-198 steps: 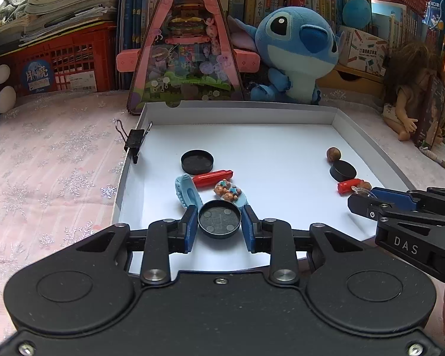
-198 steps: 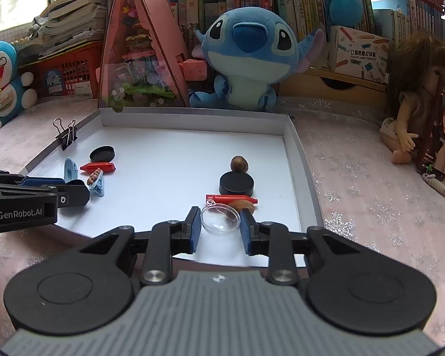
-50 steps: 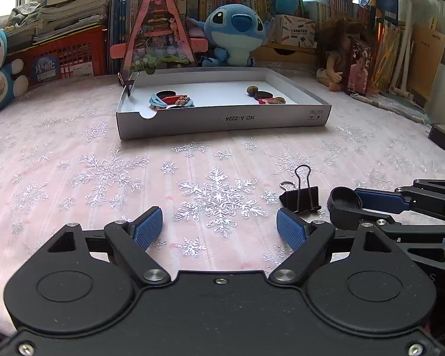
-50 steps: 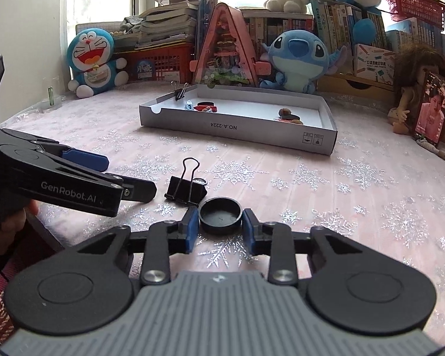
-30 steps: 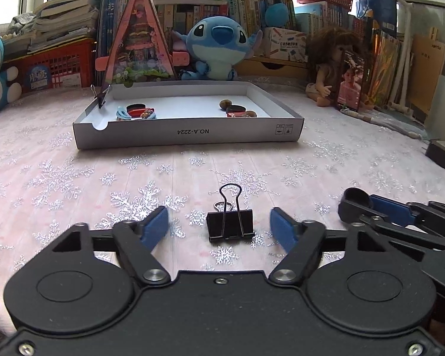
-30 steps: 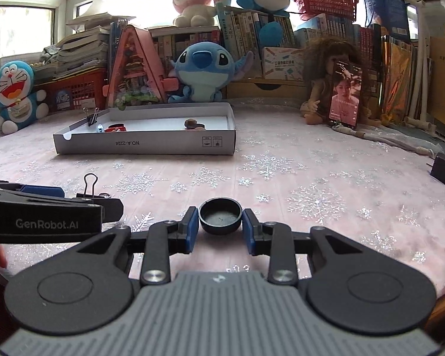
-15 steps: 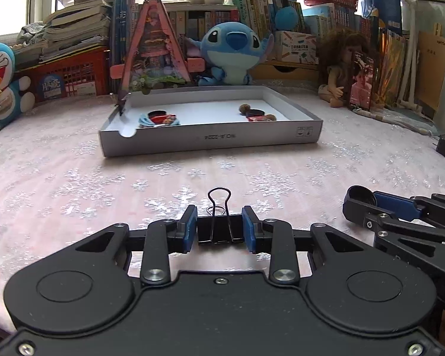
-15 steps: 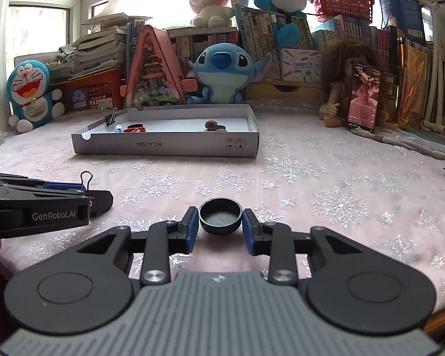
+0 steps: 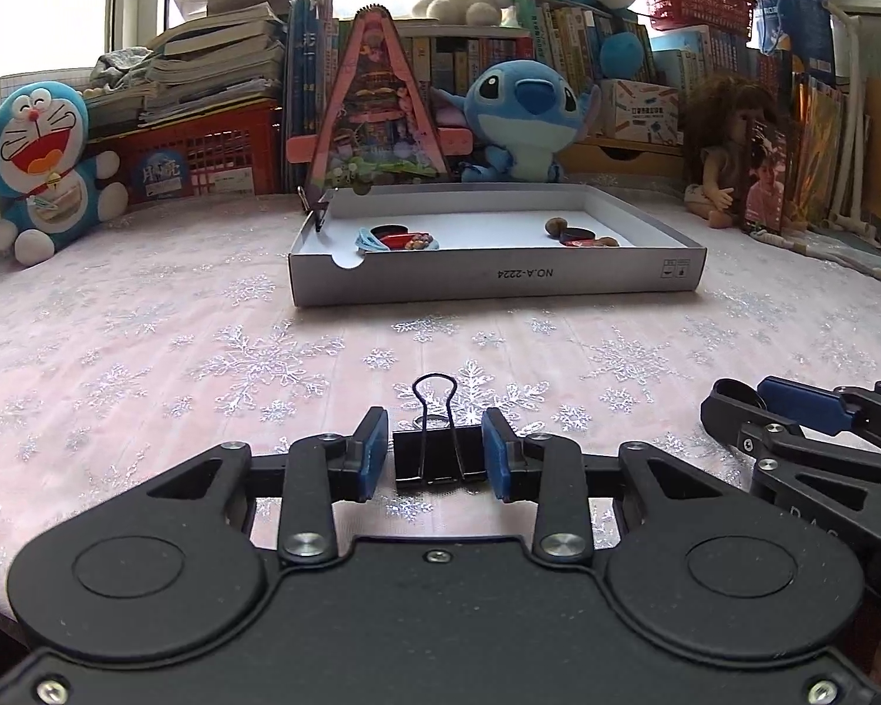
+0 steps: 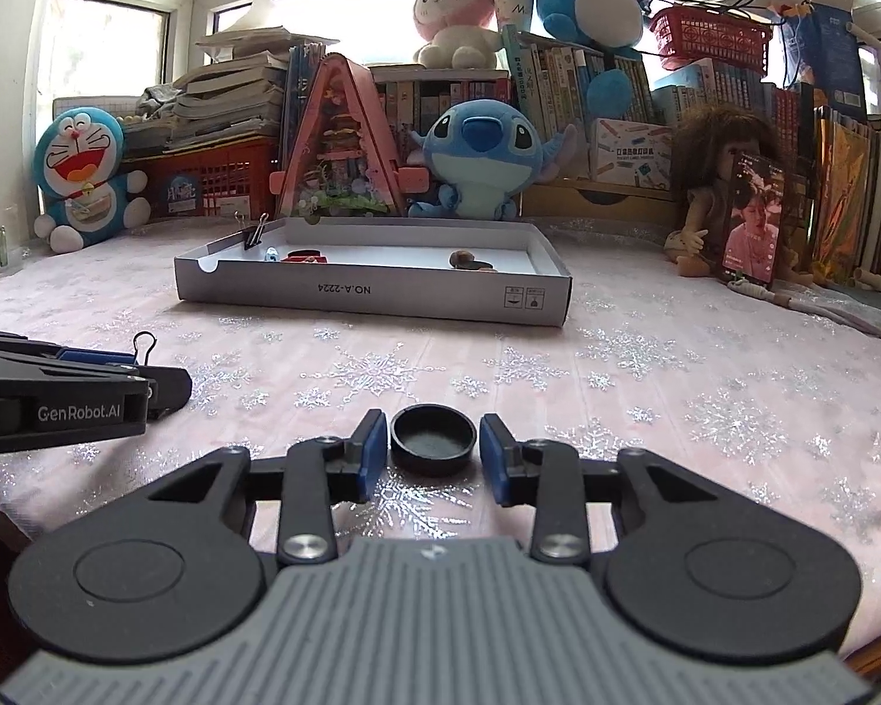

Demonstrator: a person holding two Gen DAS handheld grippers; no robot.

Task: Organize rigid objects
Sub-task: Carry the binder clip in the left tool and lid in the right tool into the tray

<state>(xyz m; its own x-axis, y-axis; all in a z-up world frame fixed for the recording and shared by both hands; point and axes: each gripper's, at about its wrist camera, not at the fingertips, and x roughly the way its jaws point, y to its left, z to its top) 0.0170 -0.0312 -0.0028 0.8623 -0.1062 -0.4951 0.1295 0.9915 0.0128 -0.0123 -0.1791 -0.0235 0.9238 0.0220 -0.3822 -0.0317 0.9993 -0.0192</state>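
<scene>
White tray (image 9: 493, 279) beyond snowflake cloth (image 9: 205, 341)

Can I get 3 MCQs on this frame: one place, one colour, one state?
1. Where is the second binder clip?
A. On the box's left wall
B. Among the books
C. In the red basket

2. What colour are the gripper pads?
A. Red
B. Blue
C. Green

3. What does the right gripper hold?
A. Nothing
B. A pen
C. A black round cap

Answers:
1 A: it is clipped onto the wall of the white box near the back left corner.
2 B: blue pads flank the black binder clip in the left gripper.
3 C: the cap sits between its fingers, open side up.
</scene>
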